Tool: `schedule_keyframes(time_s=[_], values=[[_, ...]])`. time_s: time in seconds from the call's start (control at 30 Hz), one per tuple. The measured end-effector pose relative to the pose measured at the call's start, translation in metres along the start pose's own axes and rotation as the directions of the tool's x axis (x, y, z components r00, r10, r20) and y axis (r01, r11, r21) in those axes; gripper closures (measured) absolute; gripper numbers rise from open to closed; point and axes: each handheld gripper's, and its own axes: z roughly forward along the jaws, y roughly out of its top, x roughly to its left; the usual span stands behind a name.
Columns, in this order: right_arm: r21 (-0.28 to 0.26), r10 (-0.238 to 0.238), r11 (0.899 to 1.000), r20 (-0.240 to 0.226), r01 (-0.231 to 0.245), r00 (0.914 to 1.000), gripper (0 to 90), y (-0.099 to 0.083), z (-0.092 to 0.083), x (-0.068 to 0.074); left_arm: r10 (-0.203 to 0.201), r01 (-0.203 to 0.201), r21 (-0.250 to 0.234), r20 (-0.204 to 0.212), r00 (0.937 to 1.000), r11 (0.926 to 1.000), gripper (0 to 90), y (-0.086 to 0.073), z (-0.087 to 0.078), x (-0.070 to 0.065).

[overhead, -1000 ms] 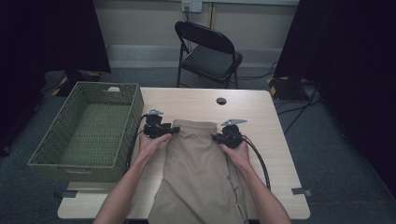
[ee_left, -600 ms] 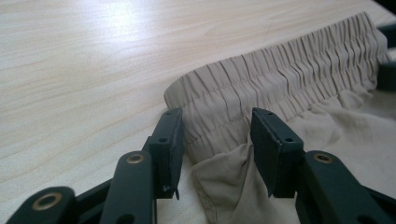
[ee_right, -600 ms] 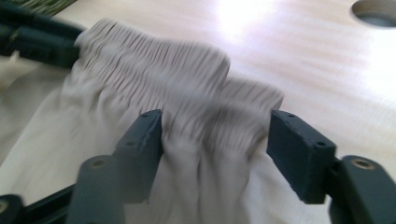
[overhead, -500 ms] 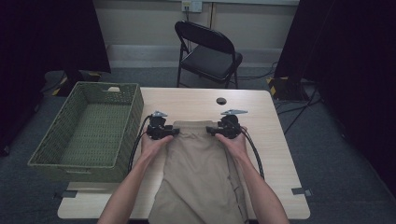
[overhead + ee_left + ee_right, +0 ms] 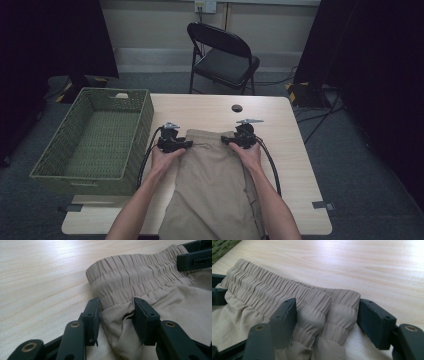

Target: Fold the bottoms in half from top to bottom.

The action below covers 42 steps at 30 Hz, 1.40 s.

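Two grippers sat at the far end of a pair of tan trousers point(image 5: 216, 185) in the high view, the left gripper point(image 5: 189, 145) at the left waist corner and the right gripper point(image 5: 223, 141) at the right one. The trousers lay flat on the wooden table point(image 5: 280, 150), their long axis running from the waistband toward the person, with a green woven basket point(image 5: 95, 145) just left of the table's edge.

Seen from the left gripper view, the left gripper point(image 5: 117, 313) straddled the elastic waistband point(image 5: 130, 281) near its corner; its jaws had just been closing, and fabric bunched between them, the left pad touching the cloth's edge, though a firm pinch I could not confirm. The band stretched away to the upper right toward the other gripper's jaws.

From the right gripper view, the right gripper point(image 5: 327, 315) had just been opening, and its jaws stood wide around the right waist corner point(image 5: 337, 315), the right pad clear of the cloth. Both hands looked equally near their corners, so any lift would likely need the right jaws to close first.
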Motion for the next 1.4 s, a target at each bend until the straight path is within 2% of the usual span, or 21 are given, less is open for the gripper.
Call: schedule_keyframes(time_s=[0.1,0.17,0.23,0.33,0.53,0.67,0.73,0.8,0.87,0.93,1.07,1.17,1.2,1.27,1.37,1.4], values=[[-0.003,0.006,1.000,-0.020,-0.006,0.9998,43.6,-0.002,-0.001,0.001,0.011,-0.011,0.003,0.003,0.9999,0.9999,58.1,-0.001,-0.001,-0.001],[-0.010,-0.028,1.000,-0.014,0.027,0.9995,52.0,-0.002,-0.004,0.005,0.018,-0.018,0.009,0.007,0.9998,0.9998,58.3,-0.002,-0.002,-0.001],[-0.021,-0.059,0.998,-0.008,0.059,0.9982,64.9,0.000,-0.008,0.010,0.004,-0.004,0.000,0.019,0.9998,1.0000,58.2,-0.002,-0.002,0.001],[-0.032,-0.088,0.996,-0.014,0.087,0.9960,71.1,0.003,-0.013,0.015,-0.040,0.041,-0.016,0.049,0.9980,0.9991,54.6,-0.003,-0.003,0.006],[-0.073,-0.115,0.991,-0.052,0.111,0.9920,72.8,0.007,-0.024,0.019,-0.082,0.087,-0.054,0.087,0.9929,0.9948,42.8,-0.001,-0.007,0.014],[-0.104,-0.142,0.985,-0.077,0.134,0.9868,73.0,0.011,-0.034,0.024,-0.072,0.081,-0.076,0.111,0.9911,0.9938,38.8,0.006,-0.009,0.012],[-0.098,-0.158,0.984,-0.089,0.149,0.9834,73.1,0.012,-0.037,0.027,-0.066,0.075,-0.076,0.115,0.9911,0.9943,36.2,0.011,-0.007,0.012],[-0.093,-0.168,0.983,-0.091,0.160,0.9815,73.1,0.011,-0.038,0.030,-0.070,0.077,-0.065,0.106,0.9919,0.9949,36.8,0.014,-0.004,0.014],[-0.091,-0.177,0.981,-0.089,0.169,0.9802,73.2,0.009,-0.038,0.031,-0.064,0.067,-0.031,0.095,0.9934,0.9973,40.2,0.015,0.002,0.013],[-0.089,-0.173,0.982,-0.084,0.165,0.9814,73.2,0.007,-0.038,0.029,-0.047,0.050,-0.020,0.102,0.9937,0.9986,41.7,0.014,0.004,0.011],[-0.084,-0.165,0.984,-0.087,0.157,0.9825,73.2,0.004,-0.037,0.026,-0.054,0.052,0.022,0.102,0.9933,0.9984,41.7,0.012,0.009,0.012],[-0.081,-0.168,0.984,-0.077,0.162,0.9828,73.1,0.003,-0.037,0.027,-0.036,0.035,0.014,0.097,0.9947,0.9993,41.9,0.012,0.011,0.008],[-0.081,-0.169,0.983,-0.076,0.162,0.9827,73.1,0.003,-0.037,0.027,-0.031,0.029,0.019,0.107,0.9938,0.9994,43.8,0.012,0.011,0.008],[-0.074,-0.168,0.984,-0.068,0.163,0.9835,73.1,0.002,-0.037,0.026,-0.045,0.044,0.009,0.102,0.9938,0.9990,46.9,0.011,0.013,0.005],[-0.068,-0.151,0.987,-0.062,0.147,0.9866,73.1,0.000,-0.035,0.024,-0.025,0.025,0.006,0.095,0.9951,0.9997,51.9,0.010,0.012,0.004],[-0.068,-0.149,0.987,-0.060,0.145,0.9870,73.1,0.000,-0.034,0.023,-0.031,0.031,-0.003,0.095,0.9950,0.9995,54.0,0.009,0.012,0.004]])
